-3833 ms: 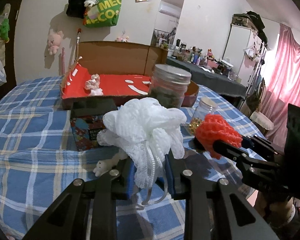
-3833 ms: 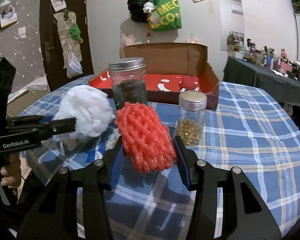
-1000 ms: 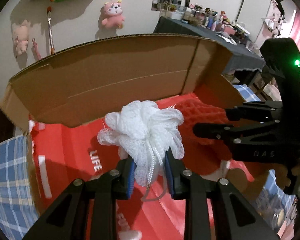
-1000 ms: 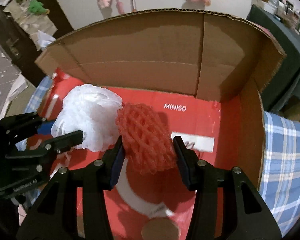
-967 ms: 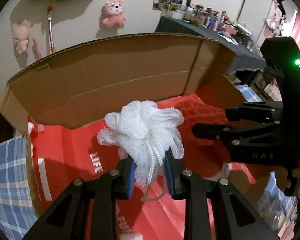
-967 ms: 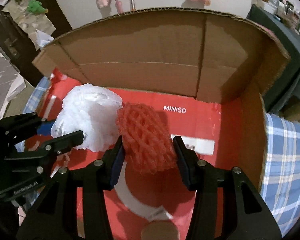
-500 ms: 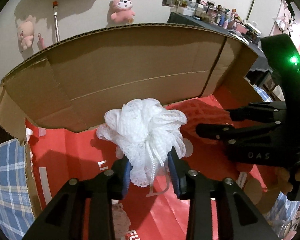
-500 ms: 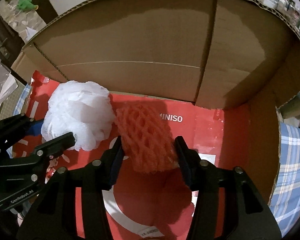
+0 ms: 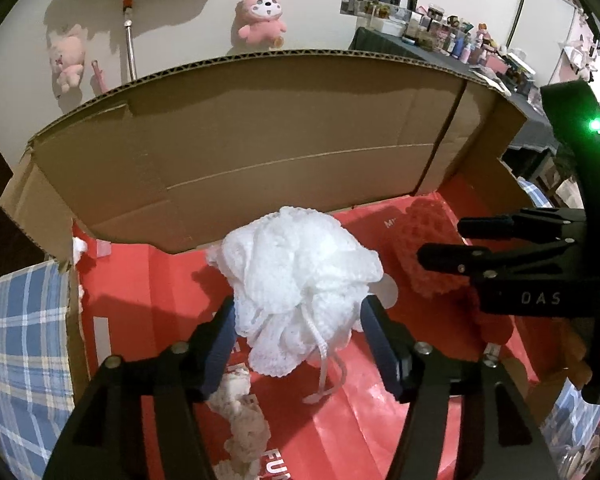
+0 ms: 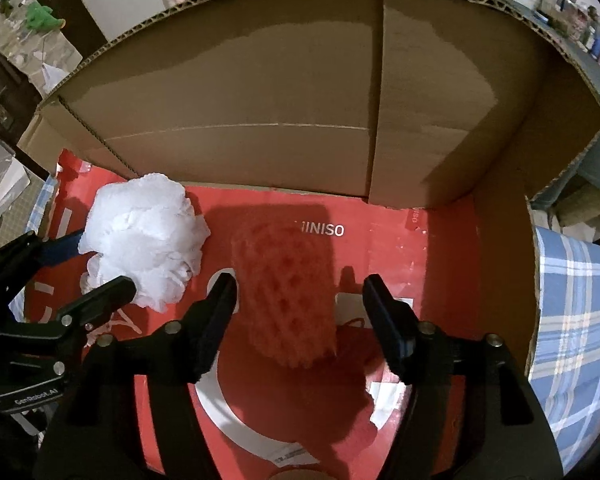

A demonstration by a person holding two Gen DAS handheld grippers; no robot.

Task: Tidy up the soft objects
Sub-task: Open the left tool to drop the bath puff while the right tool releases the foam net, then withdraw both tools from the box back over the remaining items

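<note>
A white mesh bath puff [image 9: 296,280] lies on the red floor of an open cardboard box [image 9: 260,148], between the spread fingers of my left gripper [image 9: 298,320], which is open around it. It also shows in the right wrist view [image 10: 146,236]. A red-orange net sponge [image 10: 288,292] lies on the box floor between the wide-open fingers of my right gripper [image 10: 298,292]. In the left wrist view the sponge [image 9: 432,248] sits right of the puff, partly behind the right gripper.
The box's tall brown back flap [image 10: 300,92] stands close ahead. A small pale plush toy [image 9: 242,420] lies on the box floor under my left gripper. Blue plaid tablecloth [image 9: 20,352] shows on both sides of the box [image 10: 572,320].
Both grippers have opened and let go. The white puff and the red sponge have dropped onto the box floor. Both grippers have moved slightly further into the box.
</note>
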